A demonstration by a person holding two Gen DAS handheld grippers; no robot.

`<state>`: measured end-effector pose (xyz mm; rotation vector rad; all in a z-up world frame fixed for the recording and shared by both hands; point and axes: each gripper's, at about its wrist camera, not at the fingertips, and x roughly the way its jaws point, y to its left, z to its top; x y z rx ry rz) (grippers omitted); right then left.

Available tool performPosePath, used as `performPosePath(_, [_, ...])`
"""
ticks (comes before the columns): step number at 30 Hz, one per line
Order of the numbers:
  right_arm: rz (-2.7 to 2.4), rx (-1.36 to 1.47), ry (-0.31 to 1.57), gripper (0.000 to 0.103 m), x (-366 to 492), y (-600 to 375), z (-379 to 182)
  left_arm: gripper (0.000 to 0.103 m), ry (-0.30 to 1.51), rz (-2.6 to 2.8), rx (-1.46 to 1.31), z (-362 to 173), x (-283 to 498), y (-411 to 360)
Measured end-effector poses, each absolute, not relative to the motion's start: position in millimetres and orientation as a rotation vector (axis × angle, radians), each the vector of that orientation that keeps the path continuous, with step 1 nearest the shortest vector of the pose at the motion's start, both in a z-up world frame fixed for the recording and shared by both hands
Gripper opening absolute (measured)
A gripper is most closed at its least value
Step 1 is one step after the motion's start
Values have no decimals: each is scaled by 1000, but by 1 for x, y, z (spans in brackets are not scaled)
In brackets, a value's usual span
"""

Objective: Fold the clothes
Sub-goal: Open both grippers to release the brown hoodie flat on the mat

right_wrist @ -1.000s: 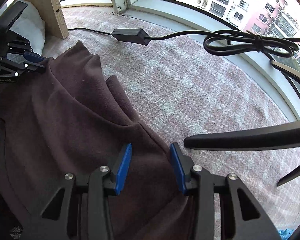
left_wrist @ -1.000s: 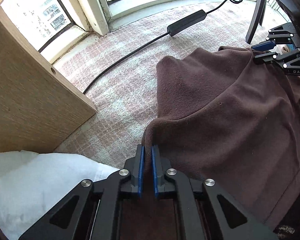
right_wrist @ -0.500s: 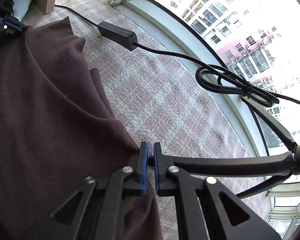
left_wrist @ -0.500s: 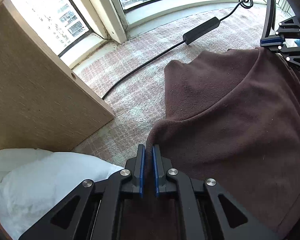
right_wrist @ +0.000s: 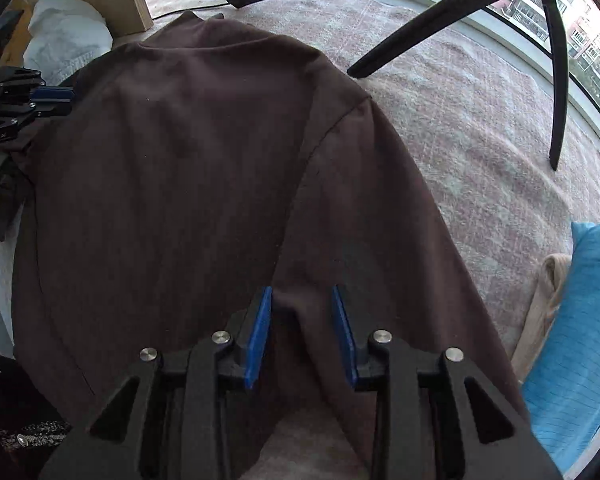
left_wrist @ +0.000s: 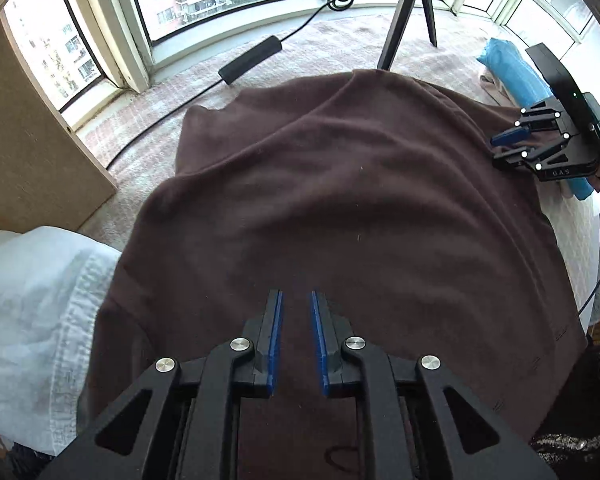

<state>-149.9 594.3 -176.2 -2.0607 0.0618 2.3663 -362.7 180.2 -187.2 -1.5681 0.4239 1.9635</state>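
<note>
The dark brown soft matt fleece garment (left_wrist: 340,200) fills mid-frame on a pink-and-white rough woven checked rug (right_wrist: 480,120). At upper left stands a pale matt grainy wooden panel (left_wrist: 28,152); lower left lies white crinkled cotton cloth (left_wrist: 32,312).

garment (left_wrist: 340,200) on rug (right_wrist: 480,120) | white cloth (left_wrist: 28,300) left | tripod (left_wrist: 408,16) behind | folded pile (right_wrist: 580,320) right

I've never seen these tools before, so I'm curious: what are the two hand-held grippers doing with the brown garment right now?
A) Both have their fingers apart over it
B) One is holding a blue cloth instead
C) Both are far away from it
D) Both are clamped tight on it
A: the left hand-held gripper and the right hand-held gripper each show a clear gap between their blue pads, above the spread brown garment.
</note>
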Motion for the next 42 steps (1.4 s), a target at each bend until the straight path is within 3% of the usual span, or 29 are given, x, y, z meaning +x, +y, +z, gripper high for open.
performPosePath(4, [2275,-1938,-9,34,-146,611,-169,11,392,2060,-1608,-174,-352,158])
performPosePath(8, [2345,-1814,-104,34,-131,588,-135,9,267,2247,-1578,-116,-317,95])
performPosePath(13, [2504,-1812,-30,35,-100,534,-125,9,180,2320,-1629,-101,-240,47])
performPosePath(18, [2600,-1887,157,36,-78,497,-142,9,-14,2182,-1690,-140,-158,49])
performPosePath(21, [2544,-1911,107,36,-75,490,-167,10,-175,2083,-1722,-178,-133,58])
performPosePath(23, [2489,-1923,34,36,-70,492,-177,15,-140,2072,-1765,-198,-119,61])
performPosePath(25, [2436,-1883,-41,45,-62,500,-179,18,-53,2100,-1836,-213,-105,56])
performPosePath(29, [2339,-1783,-124,48,-38,510,-158,19,-52,2192,-1843,-199,-80,31])
performPosePath(35, [2552,-1733,258,50,12,494,-104,17,-168,2141,-1698,-164,-22,30])
performPosePath(40, [2605,-1781,298,50,19,457,-118,17,-162,2072,-1835,-203,-2,40])
performPosePath(42, [2587,-1836,317,50,19,451,-136,12,-199,2094,-1851,-208,2,30])
